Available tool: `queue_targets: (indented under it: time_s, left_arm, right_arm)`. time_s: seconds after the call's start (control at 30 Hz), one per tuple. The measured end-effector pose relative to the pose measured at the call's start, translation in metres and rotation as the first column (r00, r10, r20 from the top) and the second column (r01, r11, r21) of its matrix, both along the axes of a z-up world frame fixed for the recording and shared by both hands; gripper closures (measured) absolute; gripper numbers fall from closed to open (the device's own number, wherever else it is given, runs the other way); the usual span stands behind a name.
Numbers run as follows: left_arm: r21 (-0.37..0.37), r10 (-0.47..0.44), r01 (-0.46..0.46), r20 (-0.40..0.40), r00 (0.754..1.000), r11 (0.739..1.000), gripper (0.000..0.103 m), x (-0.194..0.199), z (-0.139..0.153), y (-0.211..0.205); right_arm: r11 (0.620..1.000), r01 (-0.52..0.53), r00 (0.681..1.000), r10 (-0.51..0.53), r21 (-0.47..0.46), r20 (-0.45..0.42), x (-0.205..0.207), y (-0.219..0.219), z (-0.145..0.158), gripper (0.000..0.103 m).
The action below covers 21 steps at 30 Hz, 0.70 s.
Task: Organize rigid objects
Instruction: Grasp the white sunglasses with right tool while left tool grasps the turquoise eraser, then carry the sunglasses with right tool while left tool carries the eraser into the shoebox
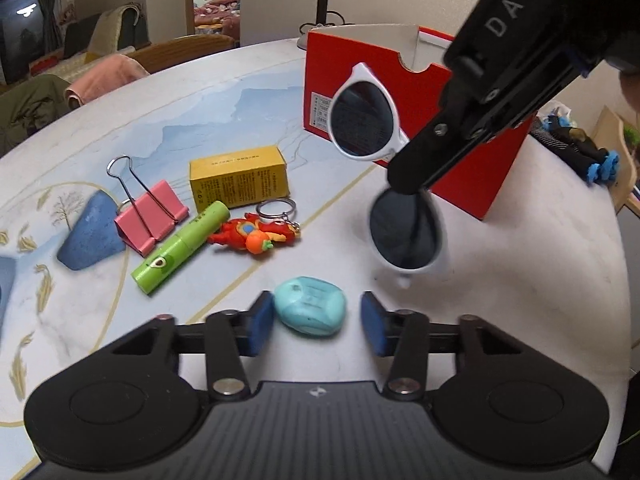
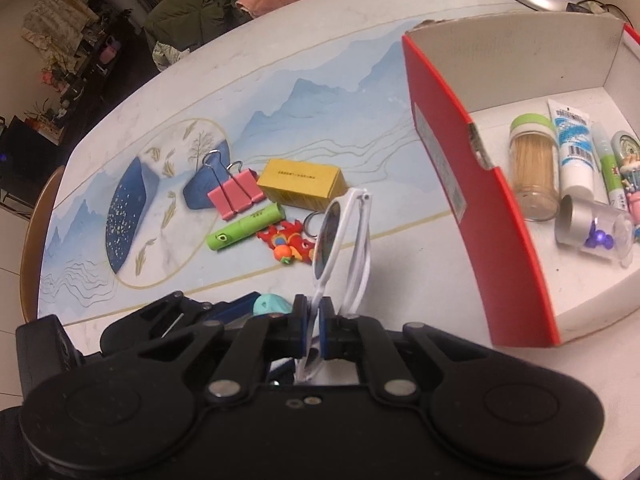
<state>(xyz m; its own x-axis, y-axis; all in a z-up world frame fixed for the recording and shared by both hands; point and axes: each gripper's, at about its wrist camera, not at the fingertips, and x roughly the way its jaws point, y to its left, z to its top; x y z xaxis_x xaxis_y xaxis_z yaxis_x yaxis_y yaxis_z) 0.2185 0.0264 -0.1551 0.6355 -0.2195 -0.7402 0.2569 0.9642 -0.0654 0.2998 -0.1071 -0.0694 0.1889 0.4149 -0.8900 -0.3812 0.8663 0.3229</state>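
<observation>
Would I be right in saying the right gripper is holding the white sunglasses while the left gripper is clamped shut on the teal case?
Not quite. The left wrist view shows the left gripper open, its pads either side of the teal case on the table. The right gripper does hold the white sunglasses.

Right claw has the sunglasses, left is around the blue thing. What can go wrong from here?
1. The right claw pinches the white-framed sunglasses only by a thin edge of the frame; they dangle and may swing or slip out.
2. The dangling lens might clip the red cardboard box wall on the way in.
3. The open left claw straddles the rounded turquoise case, which might squirt out when squeezed.
</observation>
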Motion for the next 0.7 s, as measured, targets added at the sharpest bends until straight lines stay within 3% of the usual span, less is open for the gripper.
queue_targets:
  time_s: [0.33,0.7]
  left_arm:
    - [0.002,0.083,-0.083,-0.023,0.996,0.997,0.065,0.003,0.007,-0.005]
    - [-0.091,0.179,-0.177,0.014,0.984,0.980,0.065,0.015,0.064,-0.022]
  right_arm:
    - [1.000,0.010,1.000,-0.010,0.023,0.010,0.002,-0.023,0.006,0.100]
    - [0.995,0.009,0.999,-0.014,0.099,0.048,0.020,-0.064,0.041,0.100]
